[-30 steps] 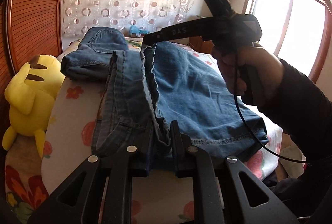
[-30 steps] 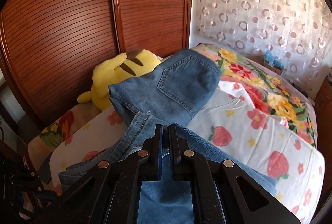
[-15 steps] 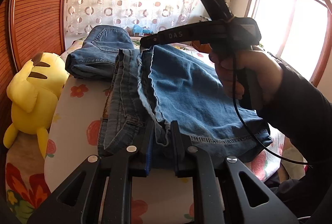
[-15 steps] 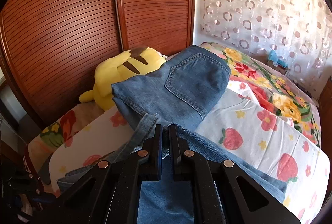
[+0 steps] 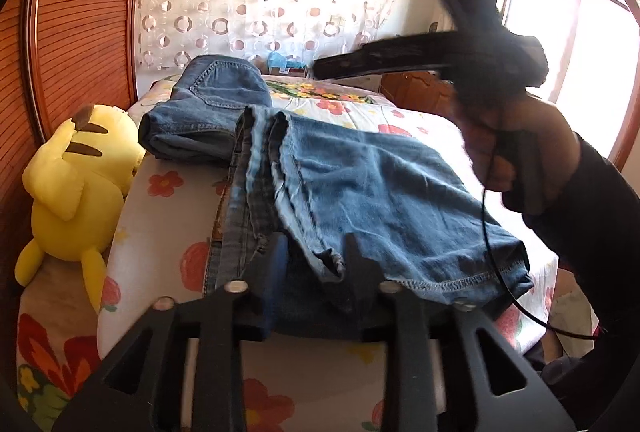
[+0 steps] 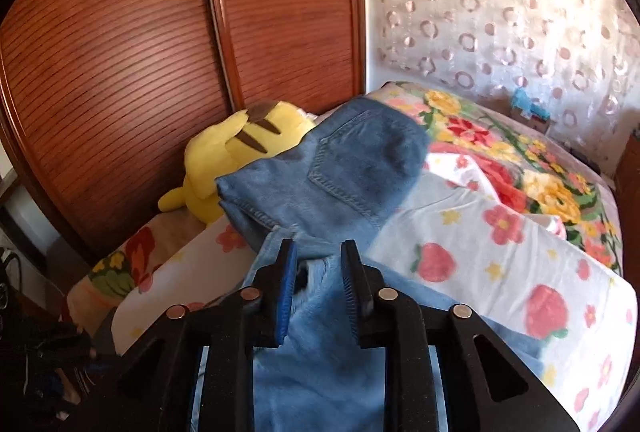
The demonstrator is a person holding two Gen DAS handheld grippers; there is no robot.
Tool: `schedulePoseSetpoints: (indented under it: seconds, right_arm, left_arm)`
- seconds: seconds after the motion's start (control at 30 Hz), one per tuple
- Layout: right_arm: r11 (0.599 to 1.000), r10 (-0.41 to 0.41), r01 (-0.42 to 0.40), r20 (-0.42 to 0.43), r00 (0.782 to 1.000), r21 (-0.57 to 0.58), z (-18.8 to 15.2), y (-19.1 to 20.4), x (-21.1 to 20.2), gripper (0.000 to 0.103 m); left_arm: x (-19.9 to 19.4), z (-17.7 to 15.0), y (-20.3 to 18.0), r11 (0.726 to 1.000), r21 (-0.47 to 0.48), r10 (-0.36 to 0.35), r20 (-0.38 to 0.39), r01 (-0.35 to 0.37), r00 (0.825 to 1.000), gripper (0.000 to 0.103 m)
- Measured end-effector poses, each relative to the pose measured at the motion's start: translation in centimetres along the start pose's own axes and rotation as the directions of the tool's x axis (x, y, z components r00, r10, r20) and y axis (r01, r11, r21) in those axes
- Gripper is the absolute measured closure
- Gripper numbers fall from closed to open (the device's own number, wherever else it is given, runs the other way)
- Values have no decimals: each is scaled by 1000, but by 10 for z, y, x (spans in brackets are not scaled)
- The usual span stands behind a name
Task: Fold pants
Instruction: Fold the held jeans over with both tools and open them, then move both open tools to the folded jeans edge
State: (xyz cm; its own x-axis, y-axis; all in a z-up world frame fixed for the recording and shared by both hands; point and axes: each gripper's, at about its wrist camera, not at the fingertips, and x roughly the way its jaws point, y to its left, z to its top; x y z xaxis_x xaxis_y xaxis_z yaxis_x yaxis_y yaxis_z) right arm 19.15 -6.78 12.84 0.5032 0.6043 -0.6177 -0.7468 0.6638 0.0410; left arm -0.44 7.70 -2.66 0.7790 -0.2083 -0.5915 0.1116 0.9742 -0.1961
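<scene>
we see a bed with a white sheet printed with red flowers and strawberries, and only our right wrist view shows its bright flowered blanket further back. on the sheet lie the blue denim pants, folded over so one broad layer spreads toward the near edge, while the seat part with a stitched back pocket sits bunched toward the far side. beside the pants, against the brown slatted wooden doors, lies a yellow plush toy with brown-striped back.

our left view alone shows the window and the hand in a dark sleeve that carries the right claw above the denim; that claw is blurred there. in its own view the right claw has its jaws opening, a fold of denim between them, the pads clear of the cloth. the left claw is opening too, at the near hem of the pants, with a denim edge lying in the gap between its fingers and not pinched.
</scene>
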Motion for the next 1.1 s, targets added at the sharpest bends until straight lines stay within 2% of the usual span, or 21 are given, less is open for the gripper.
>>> schedulePoseSetpoints:
  seconds: [0.07, 0.17, 0.23, 0.37, 0.6, 0.8, 1.0, 1.1]
  right_arm:
    - [1000, -8, 8, 15, 1000, -2, -7, -6, -16, 77]
    - [998, -62, 62, 31, 998, 9, -25, -25, -42, 62]
    - [993, -114, 113, 34, 993, 23, -39, -41, -58, 51]
    - [978, -189, 188, 2, 982, 89, -76, -77, -80, 46]
    - [949, -185, 201, -86, 979, 244, -136, -124, -74, 45]
    - [933, -155, 190, -133, 979, 305, -146, -148, -47, 45]
    - [930, -114, 153, -131, 985, 334, -146, -154, -28, 45]
    - [930, -92, 137, -146, 985, 340, -145, -155, -17, 45]
  left_arm:
    - [-1, 1, -1, 1000, 5, 2, 12, -2, 1000, 44]
    - [3, 5, -2, 1000, 13, 0, 10, 0, 1000, 31]
    - [7, 8, -2, 1000, 16, -5, 8, 5, 1000, 28]
    - [17, 19, -2, 1000, 26, 11, 5, -11, 1000, 28]
    - [48, 51, 10, 997, 58, 42, -23, -41, 999, 28]
    - [77, 71, 25, 997, 66, 44, -87, -38, 995, 28]
    - [107, 74, 36, 999, 37, 21, -174, -14, 985, 29]
    - [117, 73, 39, 1000, 24, -2, -203, 7, 979, 41]
